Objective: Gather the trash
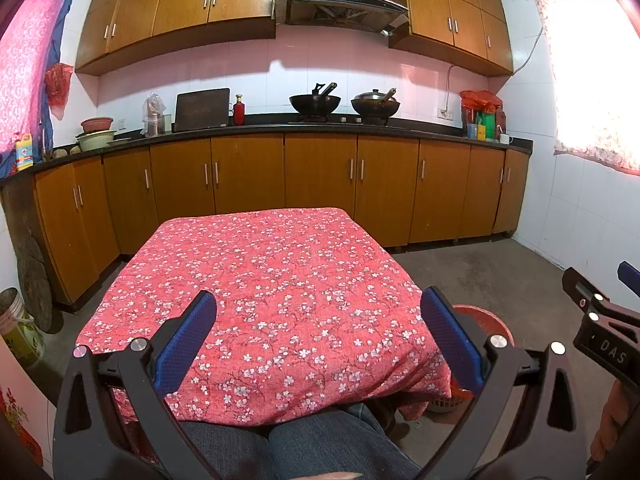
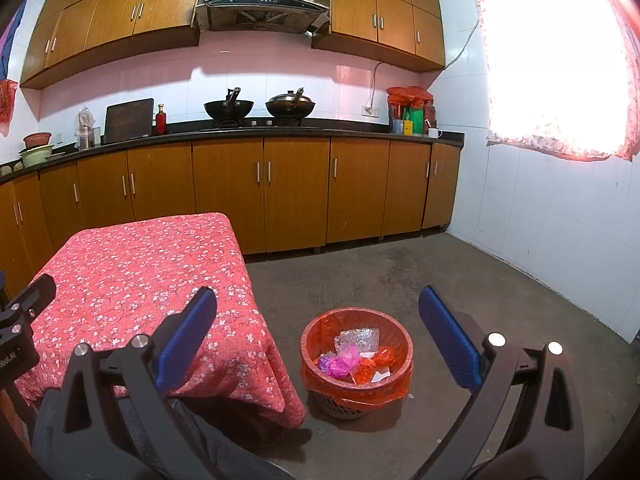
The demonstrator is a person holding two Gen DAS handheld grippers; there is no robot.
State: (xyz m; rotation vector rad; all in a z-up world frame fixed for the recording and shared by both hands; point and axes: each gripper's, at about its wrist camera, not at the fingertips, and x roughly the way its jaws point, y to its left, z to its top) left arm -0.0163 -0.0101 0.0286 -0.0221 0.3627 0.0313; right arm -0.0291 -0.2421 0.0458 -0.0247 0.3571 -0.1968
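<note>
Denim-clad knees (image 1: 280, 448) are sitting closest to my lenses, tucked just under the near edge of the table (image 1: 264, 280), which is wearing a red cloth printed with small white blossoms. I am seeing nothing lying on that cloth.

My left gripper (image 1: 318, 332) is hanging over the table's near edge with its blue-padded fingers (image 1: 188, 340) spread wide and holding nothing. My right gripper (image 2: 318, 332) is hovering above the concrete floor (image 2: 460, 280), its jaws equally wide apart and equally empty.

Writing is scarce: I am reading "DAS" in white on the dark body of the right gripper where it is poking into the left view, and a cut-off "obot.AI" on the left gripper at the edge of the right view.

Standing on the floor just beside the table's right corner is the waste basket (image 2: 356, 384), lined with a red plastic bag. The trash (image 2: 352, 356) is lying inside it: crumpled purple, pink and orange wrappers, a clear bubbly piece and white paper. It is sitting below and between the right gripper's open fingers, well apart from them.
</note>
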